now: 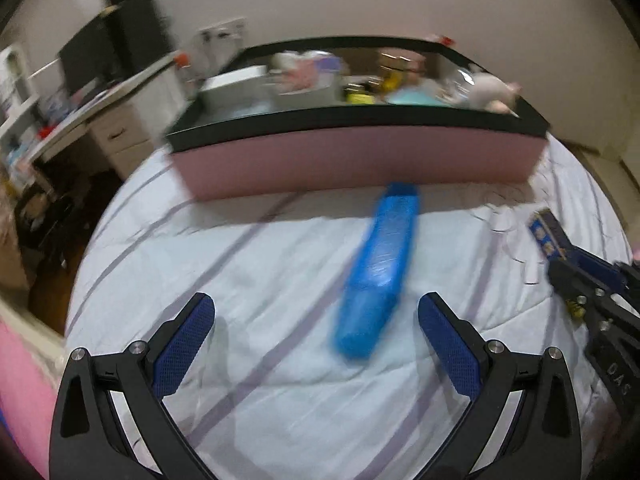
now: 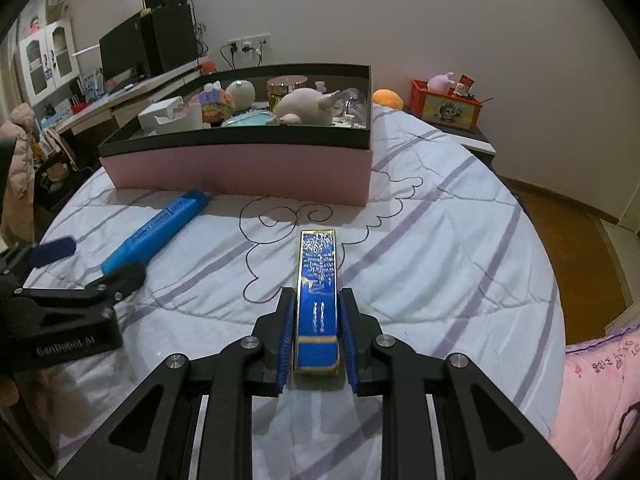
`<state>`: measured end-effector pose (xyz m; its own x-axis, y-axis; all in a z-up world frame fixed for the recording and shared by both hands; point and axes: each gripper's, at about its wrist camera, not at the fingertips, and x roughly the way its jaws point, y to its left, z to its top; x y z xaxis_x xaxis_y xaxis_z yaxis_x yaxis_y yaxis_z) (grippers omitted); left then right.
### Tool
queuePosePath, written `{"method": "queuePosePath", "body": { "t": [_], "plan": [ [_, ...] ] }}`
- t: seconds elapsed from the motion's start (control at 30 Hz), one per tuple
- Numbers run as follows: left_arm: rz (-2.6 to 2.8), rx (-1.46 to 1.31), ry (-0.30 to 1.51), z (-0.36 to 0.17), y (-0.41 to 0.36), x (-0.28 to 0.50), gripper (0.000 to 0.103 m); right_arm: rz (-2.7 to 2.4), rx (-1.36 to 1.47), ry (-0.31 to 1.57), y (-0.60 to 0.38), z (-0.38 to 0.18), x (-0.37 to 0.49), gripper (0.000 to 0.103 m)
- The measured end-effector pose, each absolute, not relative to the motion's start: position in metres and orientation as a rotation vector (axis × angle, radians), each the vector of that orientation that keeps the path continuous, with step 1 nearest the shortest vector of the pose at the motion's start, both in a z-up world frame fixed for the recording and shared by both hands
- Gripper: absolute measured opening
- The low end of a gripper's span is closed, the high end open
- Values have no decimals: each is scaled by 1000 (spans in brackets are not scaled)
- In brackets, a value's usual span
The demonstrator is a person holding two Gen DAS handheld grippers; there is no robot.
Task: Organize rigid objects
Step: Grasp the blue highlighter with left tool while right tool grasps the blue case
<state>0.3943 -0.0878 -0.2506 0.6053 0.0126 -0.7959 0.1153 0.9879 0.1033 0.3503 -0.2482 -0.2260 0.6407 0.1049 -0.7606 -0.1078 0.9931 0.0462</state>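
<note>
At lower centre, a blue box (image 2: 317, 300) is clamped by the right gripper (image 2: 317, 334) — unpacked; the left gripper (image 1: 316, 344) is spread above a blue marker (image 1: 378, 268), beyond which the pink bin (image 2: 240, 168) is part-filled.

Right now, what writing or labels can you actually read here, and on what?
"GenRobot AI": on the left hand-held gripper, seen from the right wrist.
"DAS": on the right hand-held gripper, partly cut off.
Blue highlighter: print too small to read.
Blue and gold box: script unreadable.
Pink quilt: characters unreadable.
</note>
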Motion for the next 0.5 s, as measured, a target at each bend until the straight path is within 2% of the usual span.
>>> {"method": "queuePosePath", "body": {
  "t": [0.13,0.17,0.2,0.3,0.47,0.5],
  "plan": [
    [-109,166,916,-252,-103,407,97,121,-9,878,-248,-228,354,22],
    [-125,159,924,-252,-104,409,91,121,-10,879,-248,-229,355,22],
    [-141,150,919,-250,-104,410,80,122,-11,882,-248,-229,356,22],
    [-183,141,907,-249,-107,409,55,126,-12,888,-247,-230,359,22],
    [-255,146,886,-246,-112,401,26,129,-38,891,-243,-231,365,24],
    [-258,146,888,-246,-113,400,26,131,-44,891,-242,-231,365,24]
  ]
}}
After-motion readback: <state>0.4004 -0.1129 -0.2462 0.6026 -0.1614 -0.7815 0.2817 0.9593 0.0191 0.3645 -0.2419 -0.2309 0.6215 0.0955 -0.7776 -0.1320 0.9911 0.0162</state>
